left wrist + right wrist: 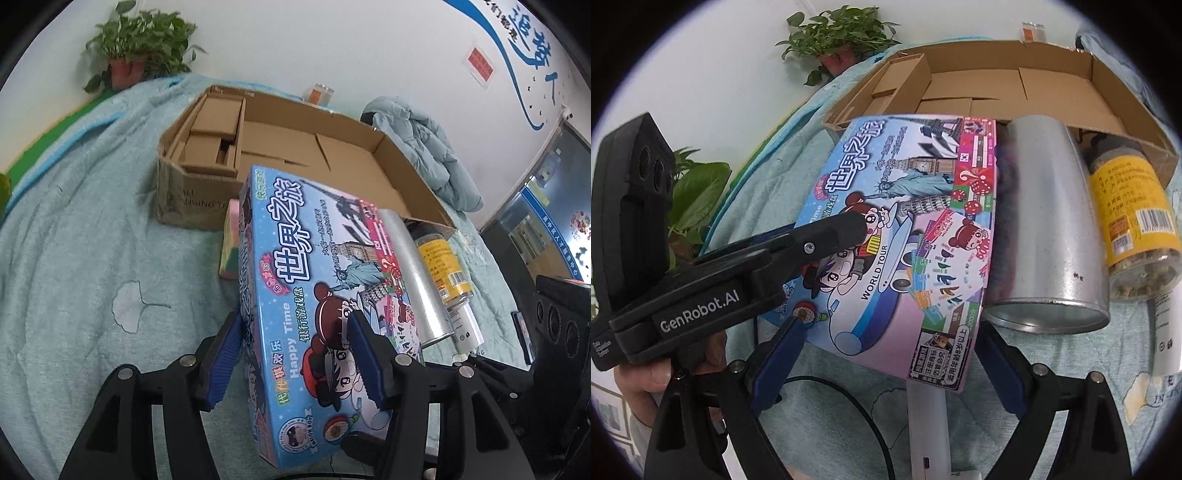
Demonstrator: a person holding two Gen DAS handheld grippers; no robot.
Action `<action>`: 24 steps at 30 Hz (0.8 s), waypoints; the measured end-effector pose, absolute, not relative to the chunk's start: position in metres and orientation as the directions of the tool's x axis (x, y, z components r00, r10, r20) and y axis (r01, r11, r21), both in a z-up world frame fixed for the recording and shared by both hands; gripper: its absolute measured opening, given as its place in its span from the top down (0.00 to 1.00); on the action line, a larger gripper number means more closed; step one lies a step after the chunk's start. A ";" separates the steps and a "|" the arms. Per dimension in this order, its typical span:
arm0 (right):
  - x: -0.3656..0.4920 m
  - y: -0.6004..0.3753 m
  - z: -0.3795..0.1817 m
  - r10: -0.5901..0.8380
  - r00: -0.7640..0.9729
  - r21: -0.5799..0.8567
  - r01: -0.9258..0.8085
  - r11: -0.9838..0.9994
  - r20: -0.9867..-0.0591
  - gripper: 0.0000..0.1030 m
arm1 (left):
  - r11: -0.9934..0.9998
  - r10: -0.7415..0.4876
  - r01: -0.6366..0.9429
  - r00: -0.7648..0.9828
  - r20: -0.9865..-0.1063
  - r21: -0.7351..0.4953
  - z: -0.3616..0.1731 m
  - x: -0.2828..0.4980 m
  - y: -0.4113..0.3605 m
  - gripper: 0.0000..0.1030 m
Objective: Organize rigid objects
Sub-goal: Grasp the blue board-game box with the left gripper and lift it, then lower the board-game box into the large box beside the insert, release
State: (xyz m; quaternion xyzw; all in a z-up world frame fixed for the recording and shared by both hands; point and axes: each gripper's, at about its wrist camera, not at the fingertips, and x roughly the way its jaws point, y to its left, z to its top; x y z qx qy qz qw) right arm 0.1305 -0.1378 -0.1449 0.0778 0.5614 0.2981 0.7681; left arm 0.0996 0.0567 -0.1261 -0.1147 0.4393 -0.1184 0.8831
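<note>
Pale-green quilted bedspread point(74, 258): left gripper point(295, 354) clasps blue cardboard game box point(314, 280); right gripper point(886, 350) gapes beneath it. Next, brown carton point(406, 155) beyond.

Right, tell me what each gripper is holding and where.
Left gripper clamps the board game box across its near end. Right gripper is open, holding nothing.

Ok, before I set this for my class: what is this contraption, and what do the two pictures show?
No robot here: a person holds a two-finger clamp in each hand, each with a camera looking along its fingers. One picture is from the left gripper, which clamps a tilted game box. The other is from the right gripper, open near that box's corner. On the blanket lie a carton, a metal can and a jar.
</note>
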 end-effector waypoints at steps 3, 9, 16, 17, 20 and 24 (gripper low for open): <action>0.130 -0.134 -0.141 0.528 0.209 0.423 -0.394 0.816 -0.823 0.10 | 0.955 -0.287 0.124 0.627 -0.724 -0.271 -0.107 0.094 0.051 0.46; 0.141 -0.138 -0.123 0.551 0.271 0.431 -0.395 0.811 -0.789 0.10 | 0.966 -0.257 0.155 0.695 -0.671 -0.208 -0.064 0.099 0.036 0.46; 0.177 -0.154 -0.083 0.540 0.402 0.389 -0.400 0.830 -0.739 0.11 | 0.958 -0.287 0.204 0.748 -0.598 -0.204 -0.012 0.129 0.024 0.46; 0.178 -0.159 -0.078 0.535 0.420 0.377 -0.403 0.834 -0.733 0.11 | 0.956 -0.292 0.212 0.753 -0.590 -0.203 -0.005 0.135 0.022 0.46; 0.196 -0.167 -0.061 0.525 0.463 0.354 -0.408 0.842 -0.714 0.11 | 0.951 -0.308 0.236 0.767 -0.563 -0.198 0.018 0.156 0.017 0.46; 0.217 -0.174 -0.043 0.513 0.509 0.322 -0.419 0.849 -0.691 0.11 | 0.950 -0.313 0.255 0.790 -0.527 -0.181 0.048 0.181 0.008 0.46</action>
